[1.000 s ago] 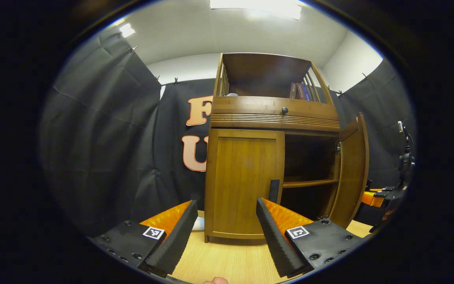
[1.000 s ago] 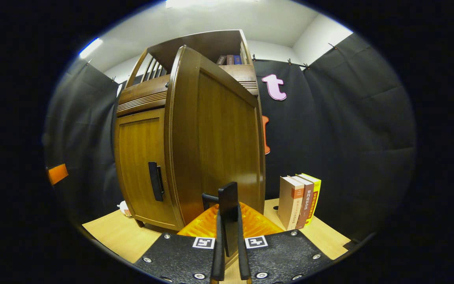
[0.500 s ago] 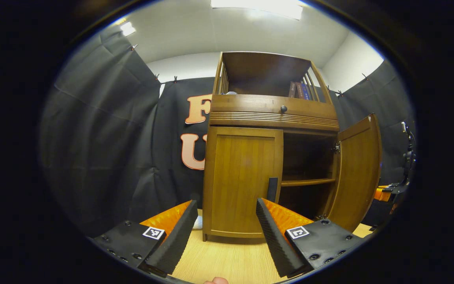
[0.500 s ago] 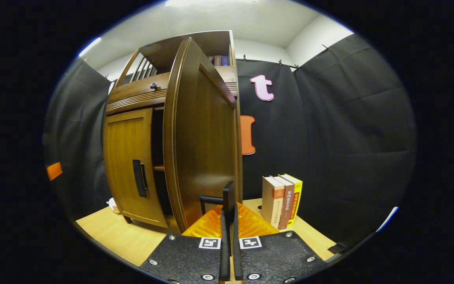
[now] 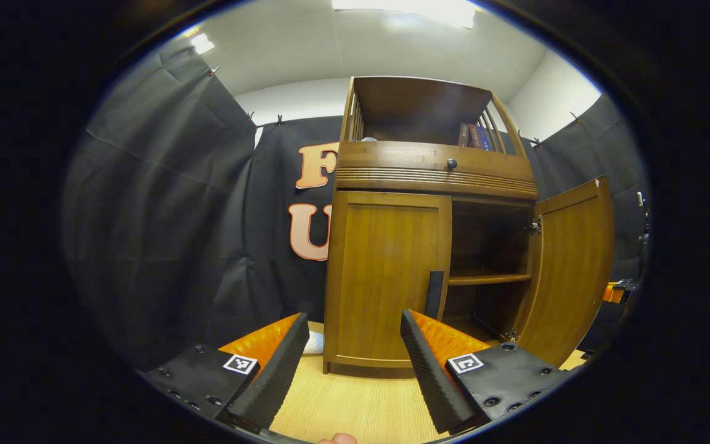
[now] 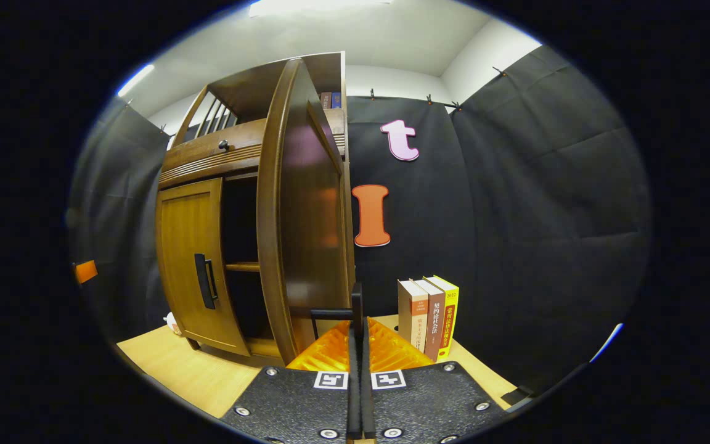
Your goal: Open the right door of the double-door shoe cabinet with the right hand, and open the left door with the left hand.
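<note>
The wooden shoe cabinet (image 5: 435,179) stands on a light table. Its left door (image 5: 386,277) is closed, with a dark vertical handle (image 5: 435,295) at its inner edge. My left gripper (image 5: 352,364) is open just in front of that door, touching nothing. The right door (image 5: 571,271) stands swung wide, baring a dark inside with a shelf (image 5: 487,279). In the right gripper view this right door (image 6: 299,216) is seen nearly edge-on, and my right gripper (image 6: 358,345) is shut on its handle (image 6: 355,303). The left door (image 6: 191,259) and its handle (image 6: 204,280) lie beyond.
Three upright books (image 6: 429,317) stand on the table (image 6: 195,376) right of the open door. More books (image 5: 472,134) sit in the cabinet's top shelf above a drawer knob (image 5: 452,164). A small white object (image 5: 314,342) lies at the cabinet's left foot.
The right door has swung farther open, held by my right gripper at its handle. My left gripper stays open and has barely shifted before the closed left door.
</note>
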A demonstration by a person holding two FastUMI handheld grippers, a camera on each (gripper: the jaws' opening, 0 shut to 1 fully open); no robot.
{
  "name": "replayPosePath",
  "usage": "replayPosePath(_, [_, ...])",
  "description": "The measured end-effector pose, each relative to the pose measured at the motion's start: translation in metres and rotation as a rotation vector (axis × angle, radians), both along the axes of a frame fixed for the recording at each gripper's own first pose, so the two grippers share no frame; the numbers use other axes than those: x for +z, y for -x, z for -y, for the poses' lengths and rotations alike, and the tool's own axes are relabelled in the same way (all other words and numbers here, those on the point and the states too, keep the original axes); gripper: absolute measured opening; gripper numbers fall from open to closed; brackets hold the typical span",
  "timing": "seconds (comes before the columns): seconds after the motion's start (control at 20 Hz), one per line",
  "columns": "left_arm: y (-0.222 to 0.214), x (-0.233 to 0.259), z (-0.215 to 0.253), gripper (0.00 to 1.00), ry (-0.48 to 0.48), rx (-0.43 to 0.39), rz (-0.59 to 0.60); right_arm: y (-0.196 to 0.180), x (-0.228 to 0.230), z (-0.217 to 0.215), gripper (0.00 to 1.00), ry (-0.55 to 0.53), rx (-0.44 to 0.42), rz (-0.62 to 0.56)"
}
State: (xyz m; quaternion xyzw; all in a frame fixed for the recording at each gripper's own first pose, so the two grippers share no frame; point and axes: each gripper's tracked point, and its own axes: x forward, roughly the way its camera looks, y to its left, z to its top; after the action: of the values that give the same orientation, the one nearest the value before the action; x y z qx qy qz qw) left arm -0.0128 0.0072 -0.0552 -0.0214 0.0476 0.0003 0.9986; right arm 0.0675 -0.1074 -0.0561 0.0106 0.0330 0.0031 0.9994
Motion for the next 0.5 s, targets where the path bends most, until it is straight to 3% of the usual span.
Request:
replayPosePath(0.1, [0.003, -0.003, -0.003, 0.94, 0.002, 0.005, -0.003, -0.003, -0.001, 0.008, 0.05, -0.008, 0.029, -0.001])
replayPosePath(0.2, [0.005, -0.005, -0.008, 0.94, 0.005, 0.016, -0.002, -0.004, -0.001, 0.016, 0.00, -0.026, 0.057, -0.001])
replayPosePath(0.25, [0.007, -0.008, -0.011, 0.94, 0.006, 0.022, -0.002, -0.004, 0.000, 0.021, 0.05, -0.035, 0.067, 0.002])
replayPosePath(0.3, [0.008, -0.010, -0.014, 0.94, 0.005, 0.028, -0.004, -0.004, -0.002, 0.025, 0.00, -0.040, 0.082, -0.001])
replayPosePath(0.4, [0.010, -0.015, -0.021, 0.94, 0.003, 0.042, -0.014, -0.006, -0.002, 0.030, 0.00, -0.046, 0.106, -0.004])
replayPosePath(0.45, [0.011, -0.018, -0.024, 0.95, 0.004, 0.048, -0.017, -0.007, -0.002, 0.032, 0.05, -0.047, 0.116, -0.005])
replayPosePath(0.5, [0.013, -0.020, -0.027, 0.96, 0.005, 0.055, -0.021, -0.007, -0.003, 0.035, 0.00, -0.051, 0.128, -0.007])
